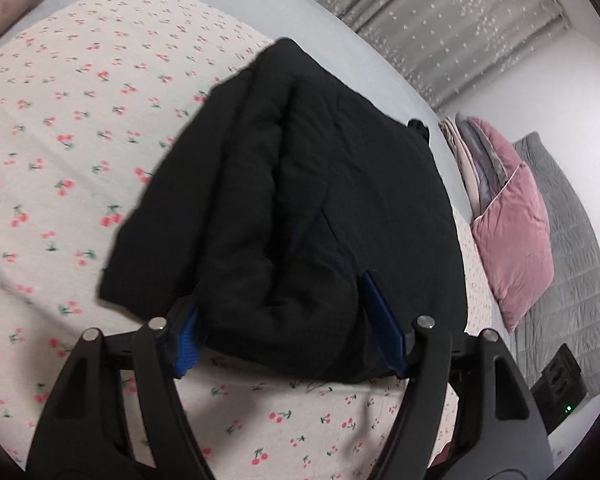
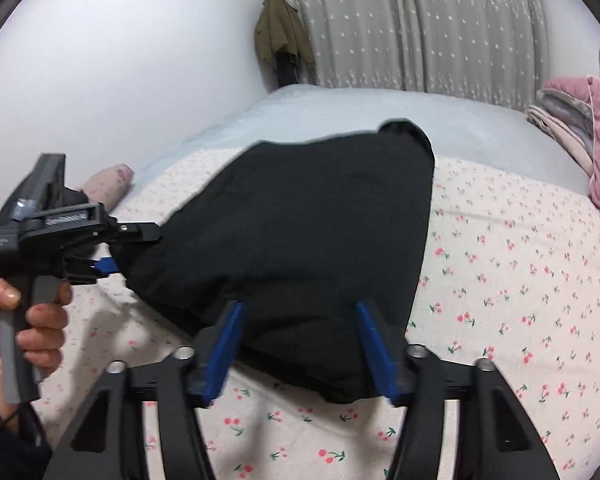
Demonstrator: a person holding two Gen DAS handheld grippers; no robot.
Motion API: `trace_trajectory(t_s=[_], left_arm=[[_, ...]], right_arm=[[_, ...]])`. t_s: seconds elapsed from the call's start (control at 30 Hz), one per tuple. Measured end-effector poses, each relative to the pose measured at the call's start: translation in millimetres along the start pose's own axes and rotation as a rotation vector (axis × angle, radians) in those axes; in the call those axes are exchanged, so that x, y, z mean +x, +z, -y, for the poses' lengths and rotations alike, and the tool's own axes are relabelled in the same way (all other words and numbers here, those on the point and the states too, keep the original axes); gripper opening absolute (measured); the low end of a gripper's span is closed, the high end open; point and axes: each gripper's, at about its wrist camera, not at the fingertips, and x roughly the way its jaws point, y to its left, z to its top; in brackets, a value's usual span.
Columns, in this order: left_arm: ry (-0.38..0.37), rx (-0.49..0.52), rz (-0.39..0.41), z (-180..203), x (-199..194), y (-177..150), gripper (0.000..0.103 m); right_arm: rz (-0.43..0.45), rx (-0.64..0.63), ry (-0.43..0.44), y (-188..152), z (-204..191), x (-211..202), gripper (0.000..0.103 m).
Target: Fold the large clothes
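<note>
**Folded black garment gripped at two near corners, long axis running away from the cameras**

Bed [image 1: 60, 152]: cream sheet with a red cherry print covers most of both views; a pale grey blanket [image 2: 340, 120] lies across its far part, next to the grey star-dotted curtain [image 2: 420, 20].

Black garment [image 1: 300, 208]: thick, padded, folded into a bulky wedge. It sits on the cherry sheet, roughly mid-bed. In the left wrist view its long axis runs from the near edge between the fingers up and away to a narrower far end that points toward the curtain. In the right wrist view [image 2: 300, 240] the same bundle is wide at the near side and stretches away toward the grey blanket, with a small lump at the far right corner. Soft creases run lengthwise along it.

Pink velvet pillow [image 1: 512, 232]: on the bed's right side, leaning on a stack of folded cloth, with a grey quilted blanket [image 1: 560, 260] beyond it.

Olive jacket [image 2: 284, 36]: hangs in the corner where the wall meets the curtain.

Left gripper [image 1: 296, 340]: blue pads on both sides of the garment's near fold, pressed into the thick cloth; grasping it. Seen from the right wrist view [image 2: 112, 252] it clamps the bundle's left corner, with a hand [image 2: 28, 320] on its grey handle.

Right gripper [image 2: 300, 344]: blue fingers spread around the near edge, cloth bulging between them and against both pads; clenched on the garment.
</note>
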Motion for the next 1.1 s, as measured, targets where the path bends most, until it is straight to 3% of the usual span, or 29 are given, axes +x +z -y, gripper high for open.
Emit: trace_trajectory(t_s=[0.03, 0.1, 0.2, 0.23, 0.3, 0.33, 0.47, 0.5, 0.57, 0.63, 0.7, 0.87, 1.03, 1.1], left_arm=[[0.017, 0.025, 0.013, 3.8, 1.5, -0.7, 0.041], [0.043, 0.069, 0.045, 12.3, 0.4, 0.0, 0.030], [0.064, 0.128, 0.174, 24.2, -22.6, 4.4, 0.027], [0.038, 0.143, 0.222, 26.3, -35.1, 7.8, 0.027], [-0.034, 0.131, 0.246, 22.6, -49.6, 13.8, 0.027], [-0.042, 0.124, 0.233, 17.8, -50.5, 15.1, 0.027], [0.085, 0.073, 0.086, -10.1, -6.8, 13.5, 0.028], [0.069, 0.032, 0.070, -22.2, -0.5, 14.7, 0.029], [0.016, -0.029, 0.068, -28.3, -3.7, 18.1, 0.028], [0.029, 0.009, 0.090, -21.0, -10.1, 18.2, 0.027], [0.078, 0.059, 0.109, -13.8, -9.5, 15.2, 0.026], [0.047, 0.045, 0.098, -21.7, -10.1, 19.8, 0.026], [0.057, 0.035, 0.065, -22.2, -3.9, 14.4, 0.028], [0.064, 0.053, 0.058, -19.9, -3.0, 13.2, 0.029]], right_arm=[[-0.002, -0.006, -0.006, -1.4, -2.4, 1.7, 0.054], [-0.005, -0.009, -0.003, -0.7, -6.1, 2.7, 0.054], [-0.019, -0.012, 0.004, 1.1, -6.1, 9.0, 0.048], [-0.024, -0.009, 0.010, 1.3, -4.8, 11.9, 0.042], [-0.028, -0.010, 0.030, 5.8, -5.4, 13.5, 0.037], [-0.028, -0.015, 0.037, 7.7, -6.0, 15.0, 0.035], [-0.079, -0.046, 0.050, 7.2, -16.7, 32.2, 0.034], [-0.098, -0.057, 0.052, 4.2, -20.6, 38.2, 0.034], [-0.141, -0.044, 0.098, -2.2, -24.8, 51.2, 0.034], [-0.175, -0.019, 0.153, -7.6, -28.0, 63.4, 0.034], [-0.164, -0.058, 0.108, -8.9, -35.9, 65.5, 0.034], [-0.115, -0.034, 0.114, 6.2, -31.2, 39.6, 0.034], [-0.068, 0.004, 0.009, 26.3, -6.0, 28.7, 0.034], [-0.076, 0.015, 0.010, 27.6, 0.9, 35.5, 0.034]])
